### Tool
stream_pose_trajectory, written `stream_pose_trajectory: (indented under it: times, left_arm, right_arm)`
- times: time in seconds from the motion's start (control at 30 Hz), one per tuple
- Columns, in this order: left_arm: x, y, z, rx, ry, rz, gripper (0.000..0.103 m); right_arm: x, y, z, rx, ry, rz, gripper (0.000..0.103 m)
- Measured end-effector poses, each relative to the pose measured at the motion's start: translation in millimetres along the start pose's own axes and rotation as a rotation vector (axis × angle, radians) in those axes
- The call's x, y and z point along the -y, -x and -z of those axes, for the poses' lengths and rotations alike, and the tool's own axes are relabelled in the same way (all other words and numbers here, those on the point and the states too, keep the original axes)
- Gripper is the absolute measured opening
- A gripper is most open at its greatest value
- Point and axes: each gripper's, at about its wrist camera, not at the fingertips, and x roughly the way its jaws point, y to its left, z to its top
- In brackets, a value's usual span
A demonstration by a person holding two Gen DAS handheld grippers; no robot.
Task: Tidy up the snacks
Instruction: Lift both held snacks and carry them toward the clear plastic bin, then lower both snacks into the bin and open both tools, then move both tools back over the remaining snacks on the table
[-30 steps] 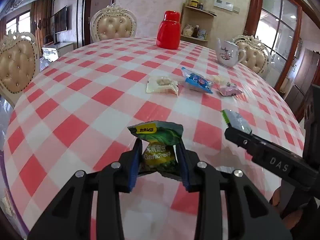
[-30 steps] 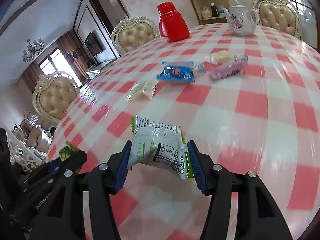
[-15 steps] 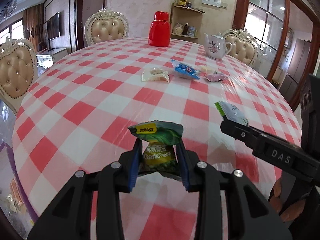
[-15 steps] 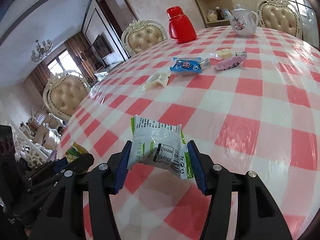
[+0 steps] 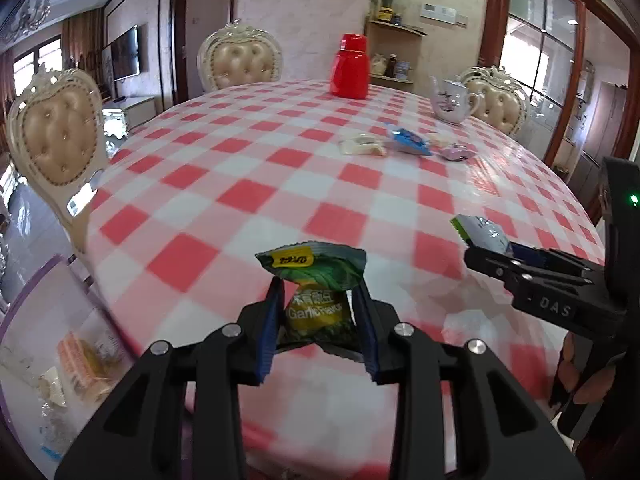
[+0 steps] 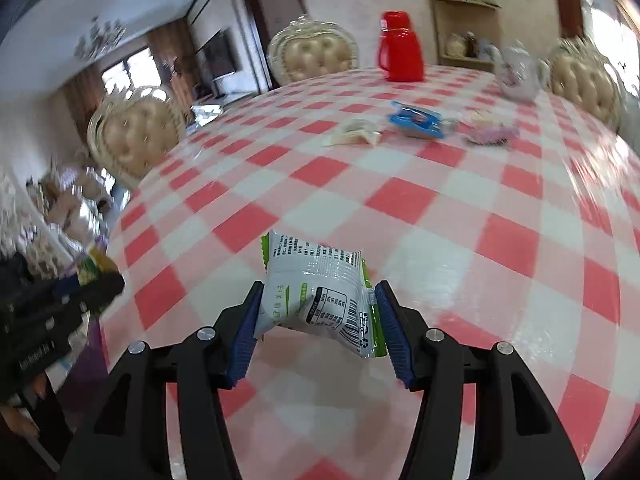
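Observation:
My left gripper (image 5: 318,300) is shut on a green and yellow garlic-flavour snack packet (image 5: 316,280), held above the near edge of the checked table (image 5: 248,168). My right gripper (image 6: 316,308) is shut on a white and green snack packet (image 6: 316,280), also above the near part of the table (image 6: 400,200). In the left wrist view the right gripper (image 5: 486,246) stands at the right with its white packet (image 5: 482,232). The right wrist view shows the left gripper (image 6: 102,280) at the far left. Several more snacks lie far across: a cream packet (image 5: 362,147), a blue packet (image 5: 408,142), a pink packet (image 5: 456,153).
A red jug (image 5: 351,66) and a white teapot (image 5: 454,98) stand at the table's far side. Padded chairs (image 5: 56,136) ring the table. Below the table's left edge sits a purple-rimmed box (image 5: 60,344) holding several packets. A hand (image 5: 580,376) grips the right tool.
Both grippers have drawn back toward the near edge of the table with their packets. The far snacks look smaller, and the purple-rimmed box has come into the left wrist view.

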Motion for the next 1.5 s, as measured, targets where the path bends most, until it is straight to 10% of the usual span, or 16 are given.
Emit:
stream_pose_trajectory:
  times: [0.83,1.0,1.2,1.5]
  left_arm:
    - [-193.0,62.7,15.0,-0.075,0.032,-0.303,0.036]
    - [-224.2,83.2,16.2,-0.042,0.134,-0.49,0.093]
    - [-220.3,99.8,5.0,0.076,0.29,-0.511,0.095]
    - [-66.3,35.7,-47.8,0.16,0.18,-0.055,0.101]
  right_arm:
    - [-264.4,-9.5,26.3,-0.096,0.532,-0.386,0.057]
    - [-304.5,-6.9,45.8,-0.117,0.617,-0.559,0.077]
    - [-257.3,-4.2,23.1,-0.044,0.517,-0.458,0.08]
    - [-42.8,-17.2,-36.2,-0.027,0.034,-0.088,0.083]
